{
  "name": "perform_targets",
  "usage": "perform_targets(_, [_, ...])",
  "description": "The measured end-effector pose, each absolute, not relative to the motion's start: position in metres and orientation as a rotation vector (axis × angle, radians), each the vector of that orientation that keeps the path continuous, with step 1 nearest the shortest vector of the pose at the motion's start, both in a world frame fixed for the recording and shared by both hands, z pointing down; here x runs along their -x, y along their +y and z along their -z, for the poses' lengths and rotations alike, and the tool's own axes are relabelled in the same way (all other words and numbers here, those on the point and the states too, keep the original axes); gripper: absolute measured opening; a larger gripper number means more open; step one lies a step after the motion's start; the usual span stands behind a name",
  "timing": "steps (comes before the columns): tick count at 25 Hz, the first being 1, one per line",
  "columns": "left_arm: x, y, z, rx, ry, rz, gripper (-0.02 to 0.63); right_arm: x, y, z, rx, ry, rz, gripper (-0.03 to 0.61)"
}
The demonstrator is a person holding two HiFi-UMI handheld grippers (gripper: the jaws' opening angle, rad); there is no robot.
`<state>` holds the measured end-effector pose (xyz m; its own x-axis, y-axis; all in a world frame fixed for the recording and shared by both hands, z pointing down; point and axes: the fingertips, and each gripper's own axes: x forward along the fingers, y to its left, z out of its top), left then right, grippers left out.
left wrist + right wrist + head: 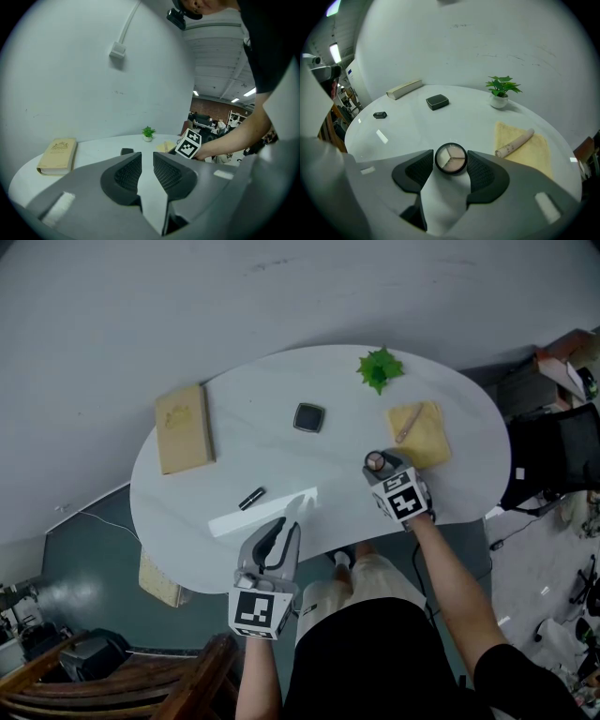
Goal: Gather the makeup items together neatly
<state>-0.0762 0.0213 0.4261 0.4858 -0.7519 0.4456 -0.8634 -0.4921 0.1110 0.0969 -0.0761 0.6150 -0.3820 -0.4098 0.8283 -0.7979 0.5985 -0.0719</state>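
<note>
Op: Head view: I look steeply down over the whole white table [253, 427].
Obs: Gripper views?
Op: Mine ride low at the near edge, facing the wall [70, 93]; both catch the potted plant [148, 133].

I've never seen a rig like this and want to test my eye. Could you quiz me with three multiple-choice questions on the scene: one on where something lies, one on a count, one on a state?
1. Where does the pinkish tube lie?
A. in a drawer
B. on the yellow cloth
C. in a cup

2. How many shades does the round compact show?
A. two
B. three
C. five

3. How do the left hand-held gripper's jaws stand?
A. clamped on a brush
B. clamped on a bottle
C. apart, with nothing between them

Answers:
1 B: the tube rests slantwise on the cloth.
2 B: three wedges fill its pan.
3 C: its own view shows an empty gap.
</note>
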Motion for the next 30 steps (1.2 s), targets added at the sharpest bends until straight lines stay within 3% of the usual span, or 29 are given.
perform_targets(17, [0.079, 0.019, -0.424, -2.411, -1.371, -0.468, 0.075, -0.092, -0.076, -0.613, -0.919, -2.007, -0.576, 0.216])
perform_targets(30, [0.092, 0.032, -0.422, -2.398, -1.395, -0.464, 0.075, -0.044, -0.064, -0.595, -0.823, -2.078, -0.505, 0.216])
